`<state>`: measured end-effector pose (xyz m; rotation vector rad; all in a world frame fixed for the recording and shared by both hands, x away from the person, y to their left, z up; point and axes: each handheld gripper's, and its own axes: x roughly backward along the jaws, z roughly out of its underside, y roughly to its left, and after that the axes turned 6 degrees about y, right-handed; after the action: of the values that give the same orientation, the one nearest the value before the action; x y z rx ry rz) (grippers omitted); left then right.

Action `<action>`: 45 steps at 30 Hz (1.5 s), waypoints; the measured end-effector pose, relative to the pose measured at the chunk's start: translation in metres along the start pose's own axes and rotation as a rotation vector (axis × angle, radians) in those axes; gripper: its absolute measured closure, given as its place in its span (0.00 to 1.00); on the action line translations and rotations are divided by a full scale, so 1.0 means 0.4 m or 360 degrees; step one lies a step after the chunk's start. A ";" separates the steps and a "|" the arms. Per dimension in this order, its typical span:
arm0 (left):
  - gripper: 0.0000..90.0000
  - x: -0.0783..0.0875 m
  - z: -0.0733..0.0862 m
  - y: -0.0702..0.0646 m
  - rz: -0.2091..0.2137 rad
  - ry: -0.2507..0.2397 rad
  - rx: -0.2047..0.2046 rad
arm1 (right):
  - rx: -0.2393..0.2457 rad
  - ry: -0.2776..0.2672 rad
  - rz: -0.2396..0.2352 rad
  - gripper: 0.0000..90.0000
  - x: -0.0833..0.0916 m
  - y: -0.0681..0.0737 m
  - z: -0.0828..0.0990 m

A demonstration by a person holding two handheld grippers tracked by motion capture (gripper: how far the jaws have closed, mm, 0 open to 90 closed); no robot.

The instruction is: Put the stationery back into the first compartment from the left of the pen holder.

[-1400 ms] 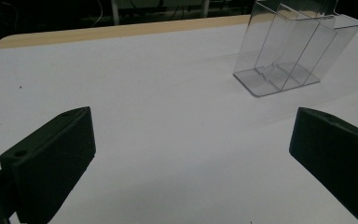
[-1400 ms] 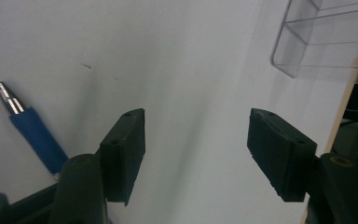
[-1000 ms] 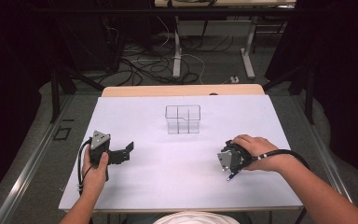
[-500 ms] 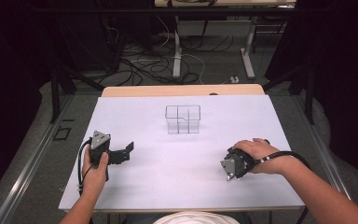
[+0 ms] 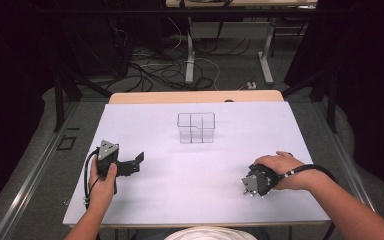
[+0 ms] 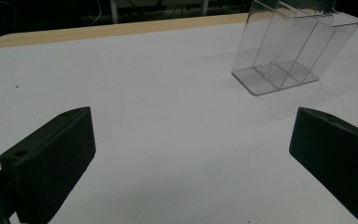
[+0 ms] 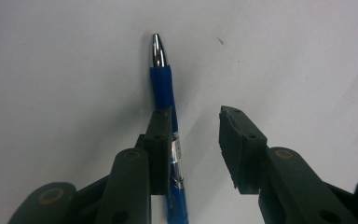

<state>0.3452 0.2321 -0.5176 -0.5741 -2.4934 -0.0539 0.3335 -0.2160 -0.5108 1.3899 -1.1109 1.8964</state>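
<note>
In the high view, the white table [image 5: 195,200] takes up the middle of the frame, with a clear plastic organizer [image 5: 196,127] standing upright on it just above center. Its thin walls split it into compartments.

The left claw [image 5: 135,162] sits at the lower left of that frame, held in the person's left hand [image 5: 102,182], resting on or just above the table and pointing toward the right. In the left gripper view its 2 black jaws stand wide apart at the lower corners of the frame, released, with bare table between them and the organizer at the upper right.

The right claw [image 5: 252,185] is at the lower right of the high view, covered from above by the person's right hand [image 5: 280,167] and tipped down at the table. In the right gripper view its jaws are parted. A blue pen [image 7: 163,88] with a chrome tip lies on the table, running up the center of the frame, touching the inner face of the left-side jaw; the other jaw stands clear of it.
</note>
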 end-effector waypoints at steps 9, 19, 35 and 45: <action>0.00 0.000 0.000 -0.001 0.0000 0.0000 -0.0001 | 0.0043 -0.0006 -0.0012 0.73 -0.010 0.008 -0.004; 0.00 -0.001 0.000 -0.001 -0.0002 0.0002 -0.0001 | 0.0095 0.0017 -0.0037 0.78 -0.034 0.014 -0.011; 0.00 -0.001 0.000 -0.001 -0.0001 0.0002 0.0000 | 0.0150 0.0049 -0.0031 0.88 -0.032 0.018 -0.012; 0.00 -0.001 0.000 -0.001 -0.0002 0.0001 0.0000 | 0.0178 0.0042 -0.0032 0.88 -0.034 0.020 -0.016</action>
<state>0.3453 0.2317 -0.5180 -0.5727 -2.4932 -0.0547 0.3284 -0.2140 -0.5267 1.4263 -0.9875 1.9833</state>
